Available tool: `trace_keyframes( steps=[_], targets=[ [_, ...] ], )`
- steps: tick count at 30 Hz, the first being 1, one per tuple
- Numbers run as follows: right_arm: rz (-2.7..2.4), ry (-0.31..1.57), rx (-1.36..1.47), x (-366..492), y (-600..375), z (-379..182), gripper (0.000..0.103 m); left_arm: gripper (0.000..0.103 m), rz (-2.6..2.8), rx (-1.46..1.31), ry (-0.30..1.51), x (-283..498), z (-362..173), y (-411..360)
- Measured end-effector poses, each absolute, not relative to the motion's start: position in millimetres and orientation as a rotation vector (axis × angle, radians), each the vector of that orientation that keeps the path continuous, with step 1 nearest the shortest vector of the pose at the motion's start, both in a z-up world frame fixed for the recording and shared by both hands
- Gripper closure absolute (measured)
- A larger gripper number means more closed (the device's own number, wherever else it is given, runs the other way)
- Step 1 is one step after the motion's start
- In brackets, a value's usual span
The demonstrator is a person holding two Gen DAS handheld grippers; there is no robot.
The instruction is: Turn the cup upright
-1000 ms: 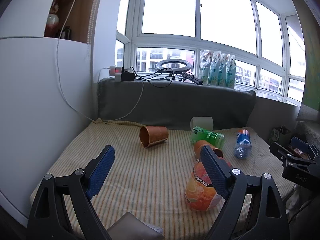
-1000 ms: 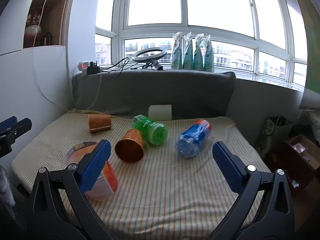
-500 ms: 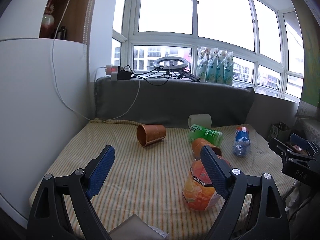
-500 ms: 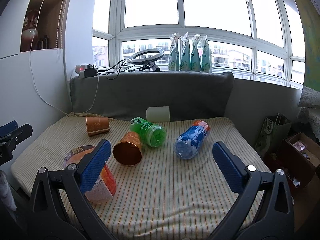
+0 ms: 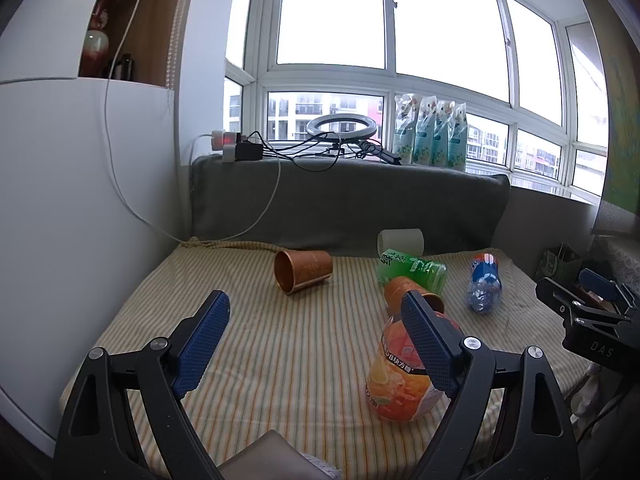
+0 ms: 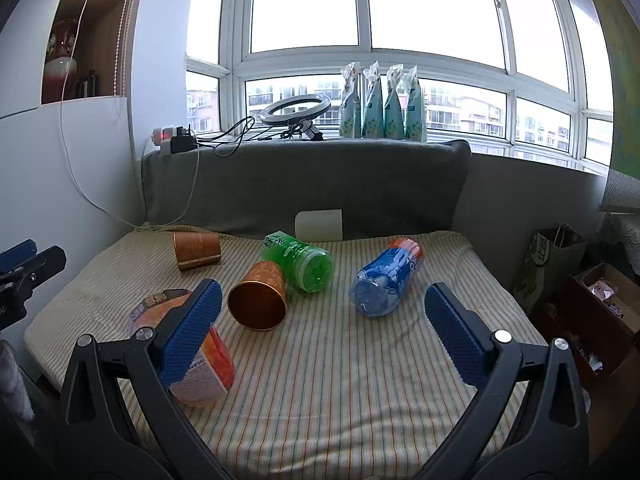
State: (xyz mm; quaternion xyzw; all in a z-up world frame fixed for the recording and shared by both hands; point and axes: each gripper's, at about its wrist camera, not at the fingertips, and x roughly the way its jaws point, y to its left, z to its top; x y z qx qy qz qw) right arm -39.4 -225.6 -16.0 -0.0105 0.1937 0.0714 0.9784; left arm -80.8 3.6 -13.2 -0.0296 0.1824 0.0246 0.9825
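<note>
Two copper-coloured cups lie on their sides on the striped cloth. The far cup lies near the back left. The near cup lies mid-table with its mouth towards the right wrist camera, touching a green bottle. My left gripper is open and empty, well short of the far cup. My right gripper is open and empty, its left finger close to the near cup.
An orange juice bottle lies at the front. A blue bottle lies at the right. A white cup lies against the grey cushion. Cables hang at the back left. Boxes stand past the right edge.
Both grippers have shifted slightly, the views tilting down a little. Nothing on the cloth has moved and both grippers stay open.
</note>
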Motion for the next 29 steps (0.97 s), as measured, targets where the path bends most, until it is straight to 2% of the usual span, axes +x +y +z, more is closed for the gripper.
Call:
trace_keyframes(
  steps=[29],
  targets=[
    [0.150,0.395,-0.022,-39.1,-221.9,-19.4,0.000,0.015,0.057,-0.036,0.354,-78.7,-11.4,8.1]
  ],
)
